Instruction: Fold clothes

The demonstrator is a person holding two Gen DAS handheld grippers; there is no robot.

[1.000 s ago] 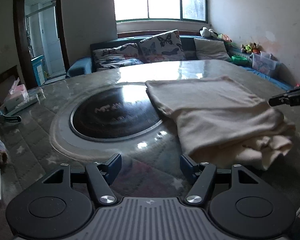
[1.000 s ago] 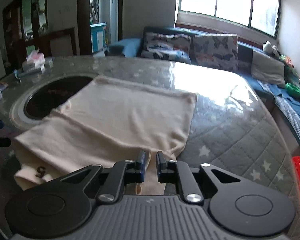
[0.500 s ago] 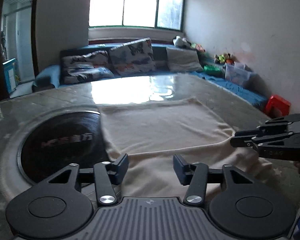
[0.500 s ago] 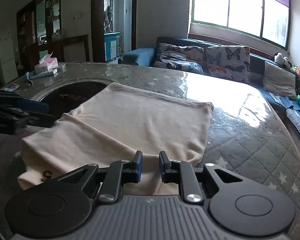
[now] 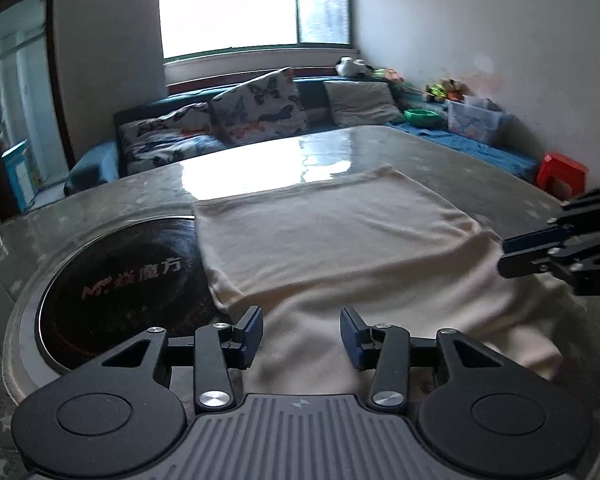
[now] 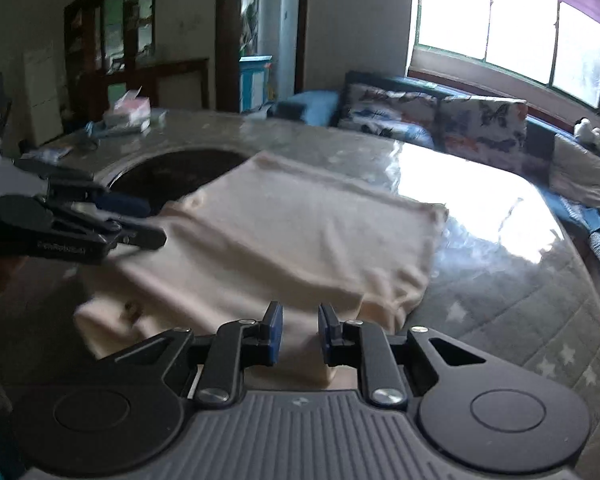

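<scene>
I held both grippers low over the near edge of the cloth [image 5: 332,240], left [image 5: 300,334] gaping wide, right [image 6: 299,330] narrowly parted, neither gripping, likely to take the edge.

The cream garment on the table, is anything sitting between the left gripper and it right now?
Nothing visible. The left gripper is open with the near edge of the cream garment directly ahead of its fingers, and no object lies between them. The right gripper is likewise at the cloth's near edge, unobstructed.
</scene>
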